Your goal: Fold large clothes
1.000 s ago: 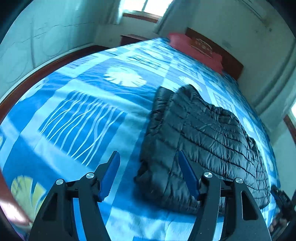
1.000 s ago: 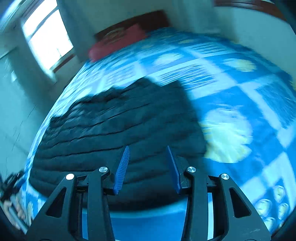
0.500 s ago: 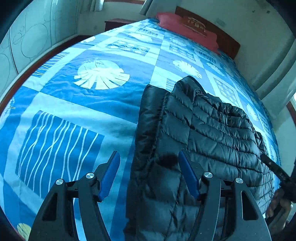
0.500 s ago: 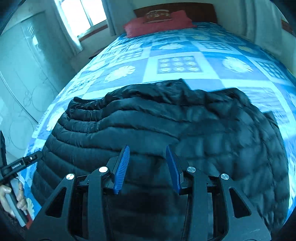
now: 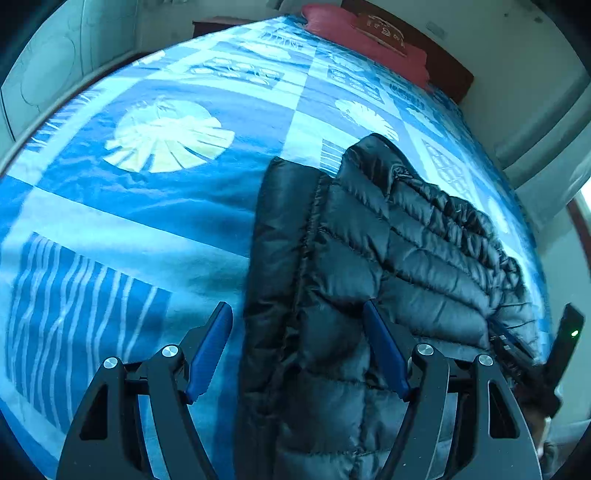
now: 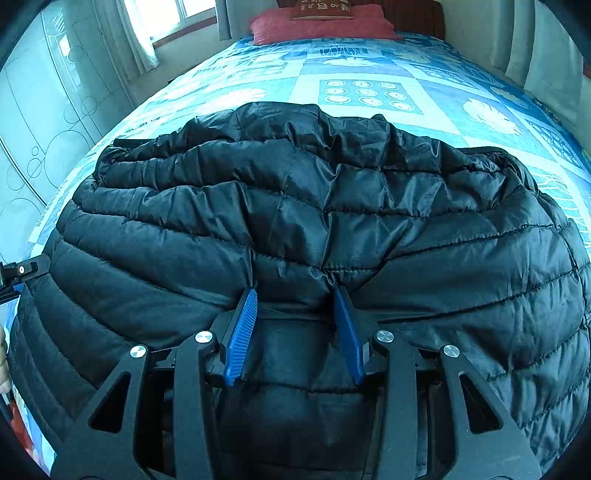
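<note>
Blue patterned bedspread (image 5: 155, 206) fills my left view, red pillow (image 5: 369, 37) far ahead. My left gripper (image 5: 297, 350) has just been spreading wider — the black puffer jacket (image 5: 369, 258) edge lies between its jaws, ungripped. Right view: window (image 6: 173, 14) ahead-left; right gripper (image 6: 293, 332) parted, tips against jacket, unclenched.

Black quilted jacket (image 6: 332, 221), glossy, stitched in horizontal bands. Bedspread (image 5: 147, 206) in blue and pale-blue squares: cream leaf prints, white wavy lines on deep blue, a grid of small pale circles. Red pillow (image 6: 317, 26) with a dark brown patch lettered in white. Black grippers with blue ribbed pads (image 6: 242, 332). White curtain (image 6: 136, 33).
</note>
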